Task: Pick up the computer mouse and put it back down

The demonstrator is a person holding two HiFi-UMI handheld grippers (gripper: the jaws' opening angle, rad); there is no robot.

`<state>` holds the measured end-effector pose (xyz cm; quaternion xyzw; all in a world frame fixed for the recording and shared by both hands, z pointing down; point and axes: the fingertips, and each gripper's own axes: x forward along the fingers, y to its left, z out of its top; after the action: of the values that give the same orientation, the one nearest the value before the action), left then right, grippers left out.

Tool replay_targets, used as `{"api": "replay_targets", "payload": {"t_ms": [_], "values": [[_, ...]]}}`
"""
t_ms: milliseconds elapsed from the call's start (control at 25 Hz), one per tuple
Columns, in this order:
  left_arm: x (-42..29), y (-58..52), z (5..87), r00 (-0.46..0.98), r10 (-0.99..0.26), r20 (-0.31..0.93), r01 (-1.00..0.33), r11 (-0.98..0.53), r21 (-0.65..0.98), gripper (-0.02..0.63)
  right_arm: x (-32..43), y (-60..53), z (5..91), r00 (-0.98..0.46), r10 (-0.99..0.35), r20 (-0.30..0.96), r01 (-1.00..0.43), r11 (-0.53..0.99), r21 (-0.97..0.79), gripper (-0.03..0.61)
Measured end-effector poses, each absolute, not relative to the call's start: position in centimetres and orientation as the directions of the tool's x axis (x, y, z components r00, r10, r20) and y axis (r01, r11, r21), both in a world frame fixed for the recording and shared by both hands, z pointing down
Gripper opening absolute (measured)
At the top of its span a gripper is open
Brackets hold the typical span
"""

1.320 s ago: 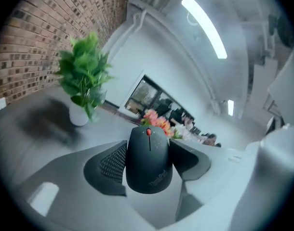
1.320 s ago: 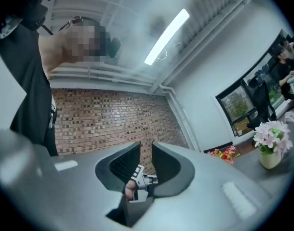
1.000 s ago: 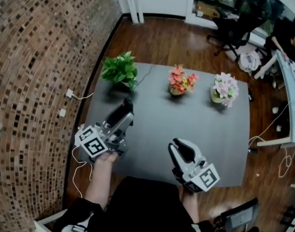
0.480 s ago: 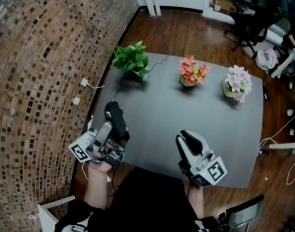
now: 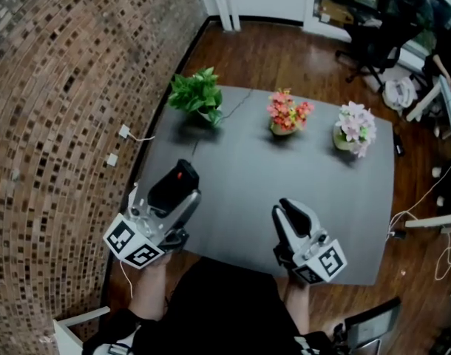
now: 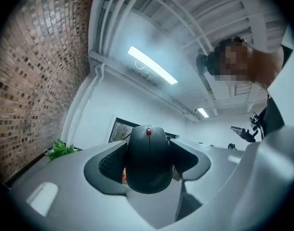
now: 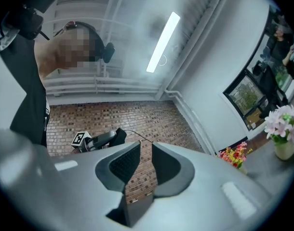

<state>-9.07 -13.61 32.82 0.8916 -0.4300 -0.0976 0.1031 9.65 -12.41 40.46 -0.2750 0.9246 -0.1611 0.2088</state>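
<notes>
Left gripper [image 6: 148, 150], jaws about halfway apart, clamps the black computer mouse [image 6: 148, 165] by its sides.

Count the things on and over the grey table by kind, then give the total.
Green plant: 1
Flower pots: 2
Computer mouse: 1
Left tongs, right tongs: 2
Total: 6

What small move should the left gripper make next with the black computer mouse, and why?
Probably lower it straight down: the left gripper is clamped on the black computer mouse, held in the air above the grey table near its left edge, so setting it down remains.
</notes>
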Motion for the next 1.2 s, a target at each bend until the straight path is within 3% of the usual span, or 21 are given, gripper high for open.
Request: {"api": "replay_targets", "payload": {"t_ms": [320, 840, 1200], "values": [[-11.9, -13.3, 33.9, 0.642, -0.764, -0.056, -0.750, -0.642, 0.161, 0.279, 4.2, -10.6, 38.8, -0.768, -0.595, -0.239, -0.500, 0.789, -0.358, 0.049], [-17.8, -11.2, 36.5, 0.675, -0.736, -0.048, -0.719, -0.671, 0.181, 0.279, -6.1, -5.2, 37.3, -0.776, -0.618, -0.122, -0.569, 0.771, -0.285, 0.049], [-14.9, -16.9, 42.2, 0.674, -0.736, 0.063, -0.732, -0.655, 0.187, 0.279, -3.3, -6.0, 37.8, -0.737, -0.667, -0.107, -0.618, 0.730, -0.291, 0.049]]}}
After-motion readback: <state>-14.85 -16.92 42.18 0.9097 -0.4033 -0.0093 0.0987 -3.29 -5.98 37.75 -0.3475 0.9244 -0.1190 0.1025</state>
